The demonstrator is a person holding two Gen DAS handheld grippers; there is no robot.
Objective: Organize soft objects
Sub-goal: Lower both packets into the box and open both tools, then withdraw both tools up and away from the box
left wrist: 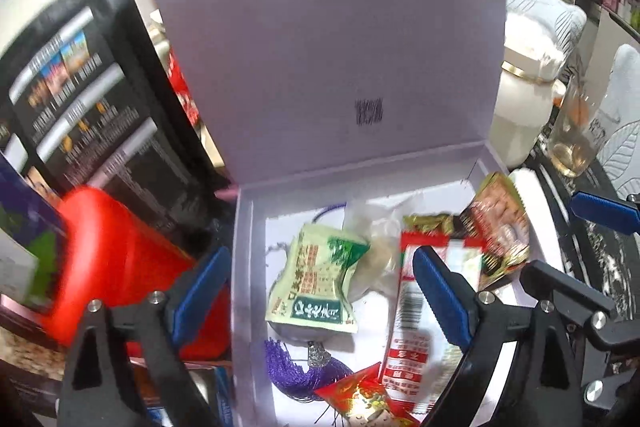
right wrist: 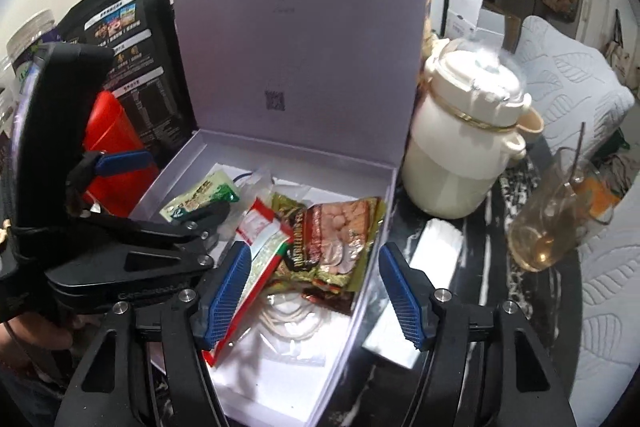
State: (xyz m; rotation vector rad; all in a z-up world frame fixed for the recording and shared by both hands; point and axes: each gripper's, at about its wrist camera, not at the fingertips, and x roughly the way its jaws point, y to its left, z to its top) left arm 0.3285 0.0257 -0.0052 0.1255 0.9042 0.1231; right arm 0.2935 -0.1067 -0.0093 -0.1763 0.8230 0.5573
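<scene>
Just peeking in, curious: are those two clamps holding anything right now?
Left gripper: open, holding nothing, above the packets in the box.
Right gripper: open, holding nothing, above the same box.

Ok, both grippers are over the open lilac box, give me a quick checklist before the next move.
1. Left gripper empty: ok, jaws open, nothing between the pads.
2. Right gripper empty: ok, jaws open above the packets, no pad pressing.
3. Lilac cardboard box lid up: ok, it stands open behind the tray.
4. Soft items inside: ok, the pale green sachet, red-and-white packet, gold-edged snack bag and purple tassel lie in the box.
5. Clearance on the right: not ok, the cream lidded jar and clear glass stand close beside the box.
6. More soft items outside the box: cannot tell.
</scene>
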